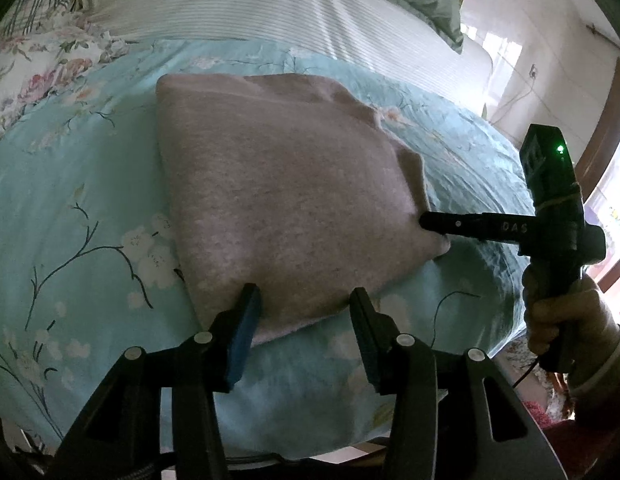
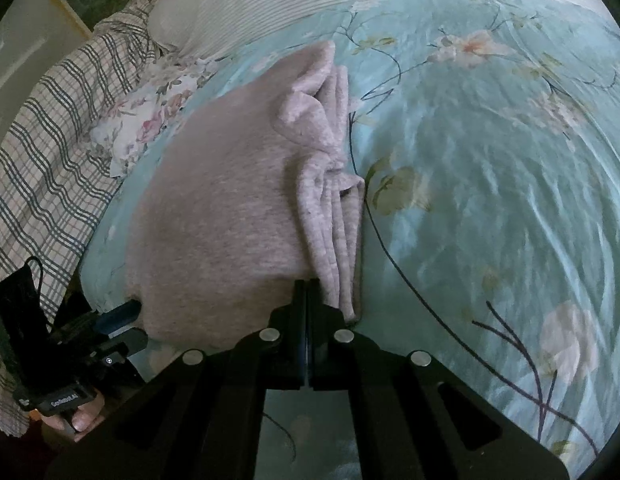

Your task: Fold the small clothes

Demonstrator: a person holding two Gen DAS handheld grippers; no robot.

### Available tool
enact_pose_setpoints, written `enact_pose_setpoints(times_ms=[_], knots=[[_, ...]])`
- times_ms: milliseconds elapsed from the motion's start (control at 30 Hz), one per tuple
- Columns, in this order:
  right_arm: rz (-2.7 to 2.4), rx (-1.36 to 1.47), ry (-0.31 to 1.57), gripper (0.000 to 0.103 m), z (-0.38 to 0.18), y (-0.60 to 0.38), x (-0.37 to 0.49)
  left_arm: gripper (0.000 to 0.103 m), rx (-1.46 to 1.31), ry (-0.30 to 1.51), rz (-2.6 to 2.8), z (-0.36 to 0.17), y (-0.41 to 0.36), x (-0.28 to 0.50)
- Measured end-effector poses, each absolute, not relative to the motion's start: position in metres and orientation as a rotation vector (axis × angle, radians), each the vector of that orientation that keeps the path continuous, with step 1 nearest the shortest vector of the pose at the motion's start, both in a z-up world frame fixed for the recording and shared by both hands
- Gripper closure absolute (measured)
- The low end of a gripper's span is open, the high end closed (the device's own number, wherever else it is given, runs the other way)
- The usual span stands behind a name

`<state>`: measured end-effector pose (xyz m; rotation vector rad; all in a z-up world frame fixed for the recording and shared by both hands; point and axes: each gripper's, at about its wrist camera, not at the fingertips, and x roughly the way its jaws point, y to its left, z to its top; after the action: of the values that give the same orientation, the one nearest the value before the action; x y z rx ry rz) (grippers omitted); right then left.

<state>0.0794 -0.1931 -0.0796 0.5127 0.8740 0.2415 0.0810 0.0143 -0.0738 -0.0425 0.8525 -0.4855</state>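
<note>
right gripper (image 2: 306, 296) jaws pressed together at near corner of pink garment (image 2: 230, 200) | left gripper (image 1: 304, 312) jaws wide, straddling its near hem, pointing forward | garment folded flat on teal floral quilt (image 2: 490, 200) | no containers seen

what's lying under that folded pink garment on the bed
The pink garment rests on a teal floral quilt, visible all around it. Anything between the two is covered. The right gripper pinches its layered edge.
</note>
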Motion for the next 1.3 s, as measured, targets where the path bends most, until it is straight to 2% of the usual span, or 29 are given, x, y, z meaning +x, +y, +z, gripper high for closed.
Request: enact_pose_setpoints(times_ms=[267, 500, 567, 600, 633, 700, 767, 833, 900, 1033, 1300], knots=[[0.214, 0.512, 0.888, 0.103, -0.074, -0.192, 0.074, 0.055, -0.060, 0.870, -0.484, -0.072, 0.019, 0.081], [0.147, 0.451, 0.893, 0.097, -0.058, -0.187, 0.054, 0.055, -0.110, 0.892, -0.440, -0.064, 0.028, 0.069], [0.135, 0.452, 0.879, 0.086, -0.054, -0.188, 0.045, 0.049, -0.080, 0.878, -0.403, -0.059, 0.027, 0.061], [0.126, 0.455, 0.870, 0.071, -0.053, -0.188, 0.041, 0.045, -0.073, 0.875, -0.390, -0.058, 0.027, 0.058], [0.119, 0.454, 0.860, 0.057, -0.051, -0.188, 0.037, 0.037, -0.065, 0.871, -0.369, -0.057, 0.028, 0.056], [0.107, 0.439, 0.833, 0.048, -0.045, -0.187, 0.029, 0.032, -0.054, 0.863, -0.318, -0.054, 0.031, 0.054], [0.105, 0.426, 0.820, 0.044, -0.041, -0.186, 0.024, 0.024, -0.066, 0.872, -0.287, -0.053, 0.037, 0.055], [0.101, 0.420, 0.816, 0.030, -0.039, -0.184, 0.022, 0.022, -0.081, 0.878, -0.251, -0.053, 0.043, 0.057], [0.091, 0.419, 0.810, 0.023, -0.037, -0.183, 0.020, 0.022, -0.076, 0.890, -0.222, -0.053, 0.046, 0.059], [0.086, 0.417, 0.819, 0.019, -0.036, -0.179, 0.014, 0.022, -0.051, 0.896, -0.195, -0.053, 0.050, 0.055], [0.147, 0.327, 0.796, 0.017, -0.037, -0.163, -0.006, 0.022, 0.007, 0.883, -0.172, -0.050, 0.050, 0.040]])
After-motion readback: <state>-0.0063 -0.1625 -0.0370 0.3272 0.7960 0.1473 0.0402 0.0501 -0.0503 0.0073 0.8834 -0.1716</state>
